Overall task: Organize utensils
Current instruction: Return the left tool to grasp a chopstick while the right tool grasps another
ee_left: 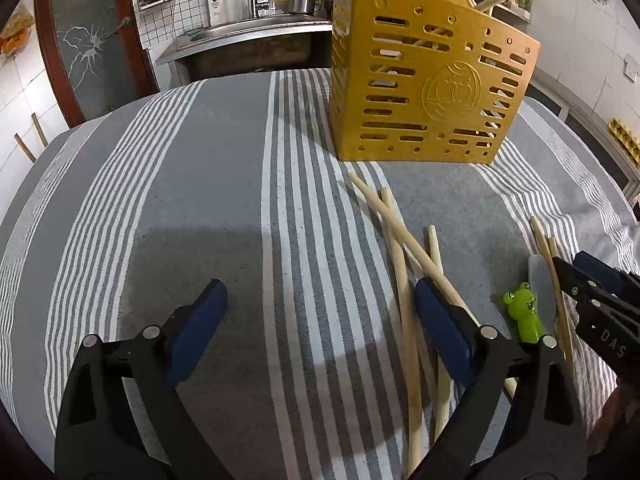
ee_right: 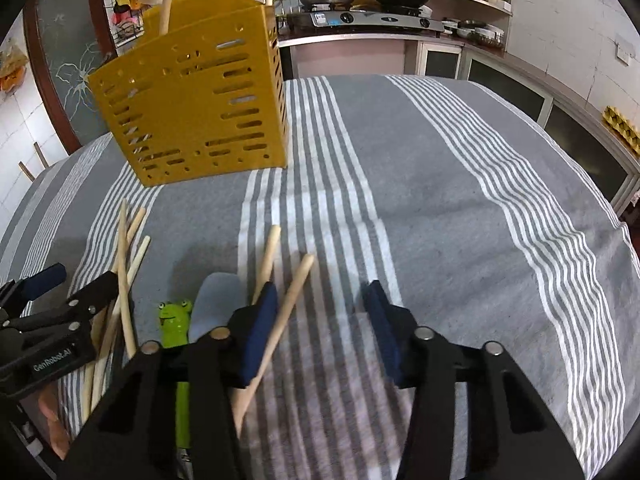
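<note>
Both claws, left claw (ee_left: pixel 320 304) and right claw (ee_right: pixel 320 300), spread wide, empty, above loose chopsticks (ee_left: pixel 400 240).

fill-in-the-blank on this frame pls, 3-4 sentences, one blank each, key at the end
1. The slotted utensil holder standing on the striped cloth is ____ in colour.
2. The green utensil handle lying beside the chopsticks is shaped like a ____.
3. Both the left gripper and the right gripper have their jaws ____.
4. Sticks already placed in the holder poke out of its ____.

Missing words: yellow; frog; open; top
</note>
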`<state>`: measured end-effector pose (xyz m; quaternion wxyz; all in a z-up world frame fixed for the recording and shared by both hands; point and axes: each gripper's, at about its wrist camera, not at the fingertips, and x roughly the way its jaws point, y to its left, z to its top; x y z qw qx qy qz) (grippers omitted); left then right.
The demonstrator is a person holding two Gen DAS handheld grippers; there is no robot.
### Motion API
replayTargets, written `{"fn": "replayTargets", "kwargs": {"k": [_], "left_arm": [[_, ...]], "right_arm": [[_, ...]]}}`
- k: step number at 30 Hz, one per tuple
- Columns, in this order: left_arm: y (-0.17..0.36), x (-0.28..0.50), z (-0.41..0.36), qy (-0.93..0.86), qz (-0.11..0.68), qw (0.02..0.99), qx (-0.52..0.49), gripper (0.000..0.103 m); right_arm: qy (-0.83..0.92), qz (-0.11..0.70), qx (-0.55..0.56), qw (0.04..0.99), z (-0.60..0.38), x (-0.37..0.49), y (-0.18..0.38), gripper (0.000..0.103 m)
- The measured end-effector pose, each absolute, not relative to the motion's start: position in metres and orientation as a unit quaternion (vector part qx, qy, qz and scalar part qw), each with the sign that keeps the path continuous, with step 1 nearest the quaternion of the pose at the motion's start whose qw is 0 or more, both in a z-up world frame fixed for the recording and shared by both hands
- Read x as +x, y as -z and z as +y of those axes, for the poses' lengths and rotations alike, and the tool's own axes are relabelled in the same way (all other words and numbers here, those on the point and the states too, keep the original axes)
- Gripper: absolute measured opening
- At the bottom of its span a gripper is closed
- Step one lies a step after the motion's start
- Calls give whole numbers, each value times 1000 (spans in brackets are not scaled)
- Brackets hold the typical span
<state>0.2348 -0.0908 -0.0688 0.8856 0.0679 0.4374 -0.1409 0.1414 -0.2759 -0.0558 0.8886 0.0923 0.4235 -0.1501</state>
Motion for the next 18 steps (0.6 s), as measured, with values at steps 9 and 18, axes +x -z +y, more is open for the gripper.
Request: {"fn": "replayTargets", "kwargs": {"k": [9, 18], "left_arm": [[70, 249, -101, 139, 445, 881, 74, 83], [61, 274, -119, 153, 476, 862, 81, 41]], "right_arm": [[153, 441, 98, 879, -262, 158, 53, 12], [140, 446, 96, 879, -268, 174, 50, 10]]}}
